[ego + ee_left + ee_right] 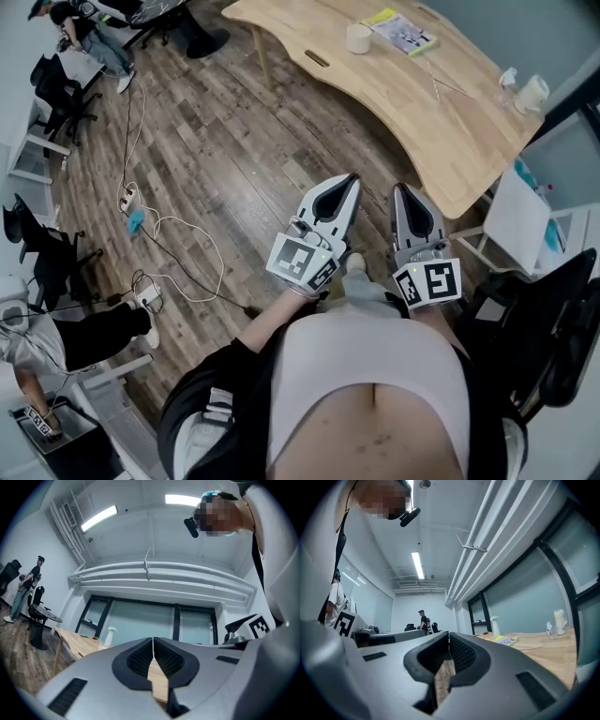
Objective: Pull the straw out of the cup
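The left claw (353, 177) is closed, its ribbed pads meeting with nothing between them. The right claw (402, 187) just beside it is likewise closed and empty. Both are held out in front of the person's body, above the floor (234, 169), pointing toward the bench (450, 141).

The floor is dark wood planking, crossed by loose cables (187, 244) that run to a power strip (128, 197).

The bench is pale wood with a curved edge. A cup (532, 92) stands at its right end, well apart from both claws; the straw is too small to make out. Farther along are a white container (357, 37) and a booklet (403, 30).

Black office chairs (52, 94) line the left wall. Dark-framed windows (140, 620) run behind the bench, under strip lights (98, 518).
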`<state>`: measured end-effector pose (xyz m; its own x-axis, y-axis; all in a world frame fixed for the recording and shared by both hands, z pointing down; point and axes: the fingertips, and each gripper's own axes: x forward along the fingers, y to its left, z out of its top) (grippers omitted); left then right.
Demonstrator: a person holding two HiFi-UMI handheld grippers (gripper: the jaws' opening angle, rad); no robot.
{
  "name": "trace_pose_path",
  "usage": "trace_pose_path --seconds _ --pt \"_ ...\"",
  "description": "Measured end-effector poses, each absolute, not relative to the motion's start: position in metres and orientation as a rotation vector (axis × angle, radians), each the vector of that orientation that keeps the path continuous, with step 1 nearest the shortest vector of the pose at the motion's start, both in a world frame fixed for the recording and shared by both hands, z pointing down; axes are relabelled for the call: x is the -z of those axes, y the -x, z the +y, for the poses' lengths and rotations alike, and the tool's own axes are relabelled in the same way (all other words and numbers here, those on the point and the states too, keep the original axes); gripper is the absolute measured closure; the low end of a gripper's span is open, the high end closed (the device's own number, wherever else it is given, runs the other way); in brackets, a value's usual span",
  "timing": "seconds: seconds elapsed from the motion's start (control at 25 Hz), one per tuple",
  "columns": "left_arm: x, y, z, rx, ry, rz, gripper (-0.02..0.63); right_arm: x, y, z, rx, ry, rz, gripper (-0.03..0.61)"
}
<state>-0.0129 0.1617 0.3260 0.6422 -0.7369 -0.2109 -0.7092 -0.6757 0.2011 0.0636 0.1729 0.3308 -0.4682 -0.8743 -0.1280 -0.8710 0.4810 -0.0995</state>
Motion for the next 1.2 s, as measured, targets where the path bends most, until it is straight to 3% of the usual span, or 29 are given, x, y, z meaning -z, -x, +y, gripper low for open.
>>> trace_pose_path --seconds 1.2 --pt "-0.321 -0.027 0.025 0.427 -2.723 -1.297 0.601 -0.332 -0.094 0.032 0.053 1.412 2.638 0.548"
